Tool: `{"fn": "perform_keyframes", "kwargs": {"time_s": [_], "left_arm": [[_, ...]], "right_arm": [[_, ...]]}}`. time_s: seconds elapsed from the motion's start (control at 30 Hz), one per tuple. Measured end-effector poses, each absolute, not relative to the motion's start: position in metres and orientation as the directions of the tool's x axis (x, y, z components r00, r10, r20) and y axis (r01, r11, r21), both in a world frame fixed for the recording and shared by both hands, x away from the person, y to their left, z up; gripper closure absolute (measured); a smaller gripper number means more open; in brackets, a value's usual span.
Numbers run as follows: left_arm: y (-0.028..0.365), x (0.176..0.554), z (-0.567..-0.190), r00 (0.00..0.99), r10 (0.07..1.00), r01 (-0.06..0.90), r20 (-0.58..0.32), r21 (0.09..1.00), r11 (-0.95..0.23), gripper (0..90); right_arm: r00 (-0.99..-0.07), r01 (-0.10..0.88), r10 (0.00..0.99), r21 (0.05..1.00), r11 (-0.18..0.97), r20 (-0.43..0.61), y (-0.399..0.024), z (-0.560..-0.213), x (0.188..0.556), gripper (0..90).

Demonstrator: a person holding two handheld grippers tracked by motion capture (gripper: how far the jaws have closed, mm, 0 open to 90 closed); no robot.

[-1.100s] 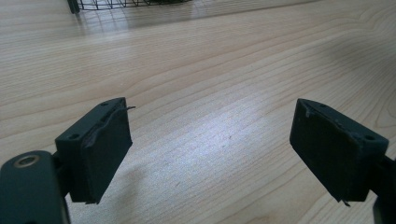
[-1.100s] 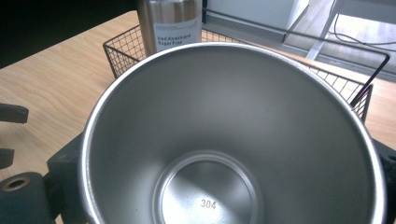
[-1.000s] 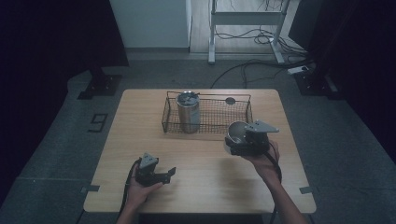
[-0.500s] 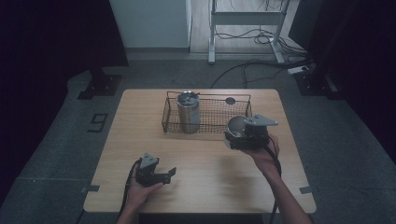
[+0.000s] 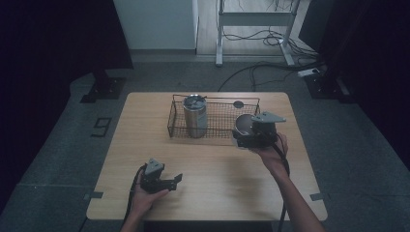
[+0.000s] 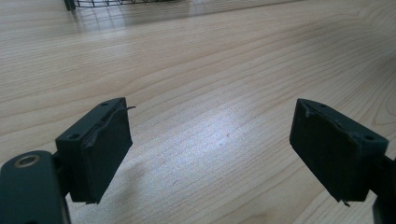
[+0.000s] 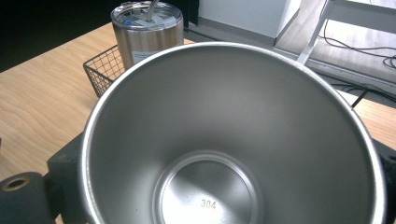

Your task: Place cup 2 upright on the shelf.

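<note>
The right gripper (image 5: 246, 133) is held above the tabletop (image 5: 217, 164) at the right front corner of the wire basket (image 5: 215, 118), its grey plate uppermost, with the person's right hand (image 5: 270, 150) under it and the forearm running in from the bottom right. Its fingers are clamped on a steel cup (image 7: 233, 140); the right gripper view looks straight into the cup's open mouth, down to the bottom stamped "304", with the fingers pressed against its outer wall at either side. The cup is raised off the tabletop, just beside the basket. A lidded steel tumbler (image 5: 195, 116) stands upright inside the basket at its left end. The left gripper (image 5: 167, 181) rests low near the front left of the tabletop, gripped by the left hand (image 5: 142, 193); its fingers (image 6: 100, 149) are spread apart over bare wood, holding nothing.
</note>
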State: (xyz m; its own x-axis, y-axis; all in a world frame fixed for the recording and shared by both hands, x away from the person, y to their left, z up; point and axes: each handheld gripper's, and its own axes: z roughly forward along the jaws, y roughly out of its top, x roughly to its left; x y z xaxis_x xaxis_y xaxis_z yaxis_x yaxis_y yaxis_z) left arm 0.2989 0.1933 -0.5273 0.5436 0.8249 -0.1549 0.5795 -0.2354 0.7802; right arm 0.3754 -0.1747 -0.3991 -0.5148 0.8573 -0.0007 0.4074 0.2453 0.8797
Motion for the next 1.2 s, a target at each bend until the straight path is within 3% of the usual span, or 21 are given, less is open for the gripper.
{"fn": "perform_keyframes", "kwargs": {"time_s": [1.2], "left_arm": [[0.193, 0.299, -0.528, 0.541, 0.826, 0.59, -0.158, 0.772, -0.238, 13.1]], "right_arm": [[-0.518, 0.426, 0.856, 0.871, 0.245, 0.012, -0.175, -0.398, 0.411, 6.6]]}}
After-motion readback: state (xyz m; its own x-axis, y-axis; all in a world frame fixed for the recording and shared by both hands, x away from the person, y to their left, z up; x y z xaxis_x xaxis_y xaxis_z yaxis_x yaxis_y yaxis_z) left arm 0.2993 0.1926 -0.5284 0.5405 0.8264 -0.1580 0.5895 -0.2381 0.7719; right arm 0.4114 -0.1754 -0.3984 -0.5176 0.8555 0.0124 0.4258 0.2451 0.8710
